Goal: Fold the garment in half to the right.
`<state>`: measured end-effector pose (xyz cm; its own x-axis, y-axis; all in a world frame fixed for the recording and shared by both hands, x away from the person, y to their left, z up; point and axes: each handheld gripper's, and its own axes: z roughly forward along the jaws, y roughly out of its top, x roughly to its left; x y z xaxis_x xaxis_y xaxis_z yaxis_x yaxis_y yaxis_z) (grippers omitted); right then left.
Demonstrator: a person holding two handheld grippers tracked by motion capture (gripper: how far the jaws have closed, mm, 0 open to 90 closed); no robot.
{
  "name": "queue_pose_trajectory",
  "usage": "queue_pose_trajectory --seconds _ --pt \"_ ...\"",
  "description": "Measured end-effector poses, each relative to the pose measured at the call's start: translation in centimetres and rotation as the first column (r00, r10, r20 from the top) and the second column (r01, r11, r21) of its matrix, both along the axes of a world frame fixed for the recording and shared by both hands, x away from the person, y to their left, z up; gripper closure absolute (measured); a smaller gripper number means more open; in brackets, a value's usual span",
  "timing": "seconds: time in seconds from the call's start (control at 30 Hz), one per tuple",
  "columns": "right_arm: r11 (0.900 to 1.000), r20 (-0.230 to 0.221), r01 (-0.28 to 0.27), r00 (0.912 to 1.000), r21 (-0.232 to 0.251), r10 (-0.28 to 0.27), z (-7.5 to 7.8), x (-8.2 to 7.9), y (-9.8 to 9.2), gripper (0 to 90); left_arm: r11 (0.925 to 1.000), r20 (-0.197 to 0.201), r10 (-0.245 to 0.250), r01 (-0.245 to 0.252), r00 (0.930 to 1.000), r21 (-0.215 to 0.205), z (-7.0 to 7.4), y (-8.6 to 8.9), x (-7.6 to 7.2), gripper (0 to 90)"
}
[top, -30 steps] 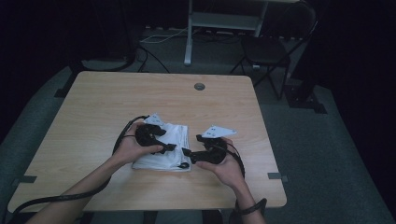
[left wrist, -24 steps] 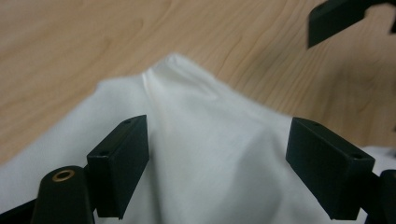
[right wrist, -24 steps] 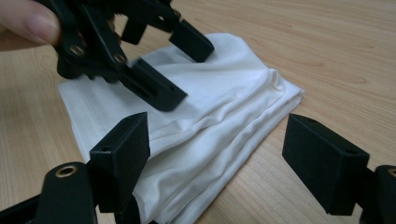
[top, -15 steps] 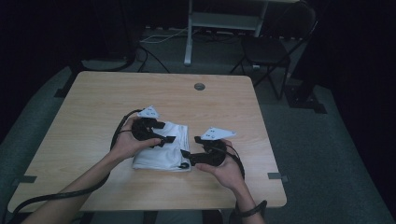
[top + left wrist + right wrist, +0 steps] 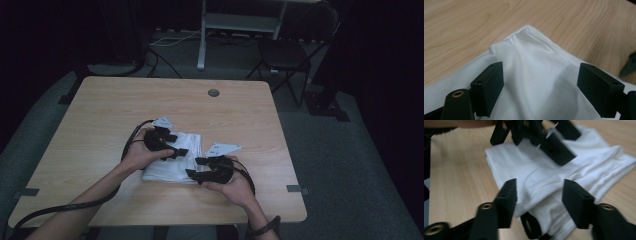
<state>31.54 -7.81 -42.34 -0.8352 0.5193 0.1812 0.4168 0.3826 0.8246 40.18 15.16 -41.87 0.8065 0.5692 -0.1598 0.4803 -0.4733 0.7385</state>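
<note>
A folded white cloth (image 5: 172,162) lies on the wooden table (image 5: 100,115), toward its near edge. My left gripper (image 5: 175,145) hovers over the cloth's far part. Its jaws stand wide open above the fabric (image 5: 534,82), near a rumpled corner (image 5: 525,28). My right gripper (image 5: 196,168) is at the cloth's near right edge. Its jaws have just been closing and stand half closed, with folds of the cloth (image 5: 541,195) between them and no pad pressing that I can see. The left gripper (image 5: 549,142) shows beyond, low over the cloth.
A round cable hole (image 5: 213,93) sits in the table's far middle. A dark chair (image 5: 287,55) and a metal stand (image 5: 202,35) are behind the table. Cables (image 5: 75,205) trail from both grippers over the near edge. Bare wood lies left and far of the cloth.
The right gripper's jaws have narrowed and it has edged in over the cloth's near right edge. The left gripper has shifted slightly toward the cloth's far side. The cloth lies as before.
</note>
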Motion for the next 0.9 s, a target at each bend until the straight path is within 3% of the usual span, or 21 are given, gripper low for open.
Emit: queue_pose_trajectory --seconds 0.13,0.33,0.47,0.63,0.9 --pt "1.0 -0.02 -0.005 0.9998 -0.022 0.005 -0.4 0.0 0.2 56.5 1.0 0.008 -0.003 0.003 1.0 -0.008 0.2 -0.1 -0.2 21.1" --pt "1.0 -0.026 0.005 0.9997 -0.016 -0.006 -0.7 0.0 0.0 60.2 1.0 0.022 -0.004 0.004 0.9998 0.0 0.3 -0.2 -0.3 21.1" --pt "1.0 -0.034 -0.005 0.9994 -0.019 0.004 -1.1 -0.1 -0.1 73.3 1.0 0.03 -0.004 0.004 0.9996 -0.007 0.4 -0.2 -0.4 21.1" --pt "1.0 -0.062 0.001 0.9981 -0.003 -0.002 -1.3 -0.2 0.0 81.9 1.0 0.035 -0.001 0.001 0.9994 -0.008 0.4 -0.2 -0.4 21.1" --pt "1.0 -0.055 0.024 0.9982 0.014 -0.023 -0.7 -0.5 -0.8 83.9 1.0 0.037 -0.008 0.008 0.9993 0.003 0.3 -0.2 -0.4 21.1"
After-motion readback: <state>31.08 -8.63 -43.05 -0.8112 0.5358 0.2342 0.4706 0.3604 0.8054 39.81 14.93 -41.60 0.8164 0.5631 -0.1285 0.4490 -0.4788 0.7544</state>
